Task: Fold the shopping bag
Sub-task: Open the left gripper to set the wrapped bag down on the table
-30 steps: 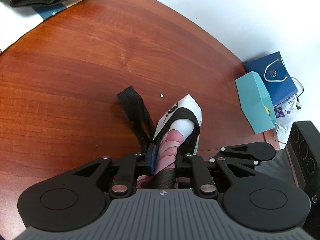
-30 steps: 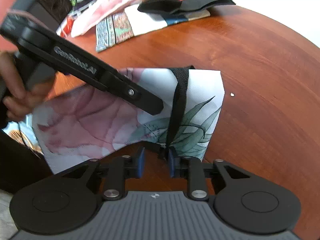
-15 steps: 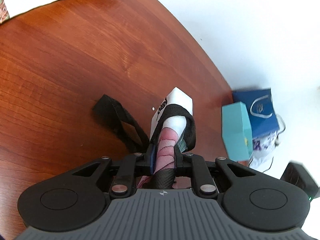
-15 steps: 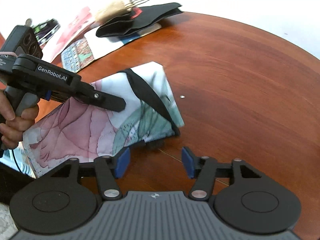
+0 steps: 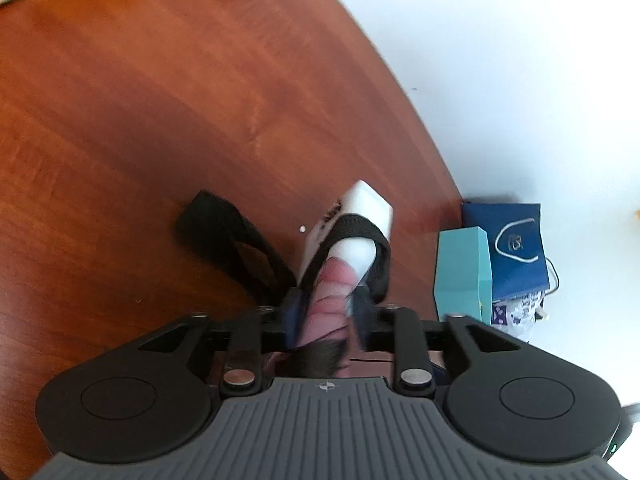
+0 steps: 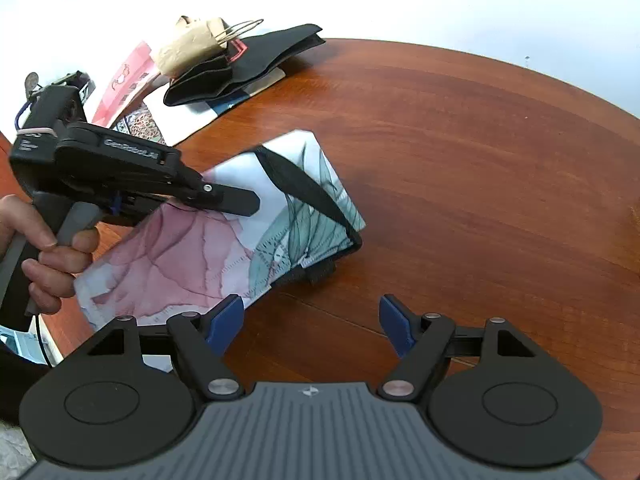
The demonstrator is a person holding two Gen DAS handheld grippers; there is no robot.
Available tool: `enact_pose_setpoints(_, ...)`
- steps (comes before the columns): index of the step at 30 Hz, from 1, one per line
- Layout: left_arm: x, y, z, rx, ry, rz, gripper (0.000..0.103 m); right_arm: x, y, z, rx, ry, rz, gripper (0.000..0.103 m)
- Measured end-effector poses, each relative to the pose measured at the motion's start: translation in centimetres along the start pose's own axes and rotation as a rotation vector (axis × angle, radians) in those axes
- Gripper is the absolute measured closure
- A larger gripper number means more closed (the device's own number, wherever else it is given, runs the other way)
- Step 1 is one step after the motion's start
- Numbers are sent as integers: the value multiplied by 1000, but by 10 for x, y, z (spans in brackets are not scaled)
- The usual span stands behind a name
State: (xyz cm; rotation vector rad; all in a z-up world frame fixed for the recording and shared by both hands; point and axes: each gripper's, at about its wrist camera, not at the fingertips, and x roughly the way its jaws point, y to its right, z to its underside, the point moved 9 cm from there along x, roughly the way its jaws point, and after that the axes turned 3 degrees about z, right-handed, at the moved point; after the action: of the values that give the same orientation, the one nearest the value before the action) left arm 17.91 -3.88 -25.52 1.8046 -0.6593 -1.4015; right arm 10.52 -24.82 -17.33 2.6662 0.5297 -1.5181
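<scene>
Left wrist view: the left gripper (image 5: 325,312) has its fingers clenched on the folded floral fabric shopping bag (image 5: 352,236). One black webbing strap (image 5: 360,236) wraps over the bag's end, while another loop (image 5: 224,228) lies on the reddish-brown wooden tabletop (image 5: 160,100). A teal box (image 5: 462,272) and a navy paper gift bag (image 5: 516,248) stand on the floor to the right.

Right wrist view: the right gripper (image 6: 312,320) has its fingers spread wide and released, holding nothing, just near the bag (image 6: 208,248) lying on the tabletop (image 6: 460,160). Only this view shows the person's hand (image 6: 44,256) and the black cloth pile (image 6: 248,64) at the far edge.
</scene>
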Motion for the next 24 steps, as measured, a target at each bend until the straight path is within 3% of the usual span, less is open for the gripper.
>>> enact_pose_setpoints(3, -4, 2, -2, 8, -7, 8, 42, -1, -1, -2, -13, 1, 13, 23)
enact_pose_setpoints(8, -16, 5, -2, 70, -5, -18, 36, 0, -1, -4, -10, -2, 18, 22)
enact_pose_setpoints(16, -48, 14, 6, 215, 21, -80, 34, -2, -2, -3, -1, -3, 17, 20)
enact_pose_setpoints(24, -82, 27, 19, 415, 84, -194, 32, -2, -7, -5, 28, -2, 4, 19)
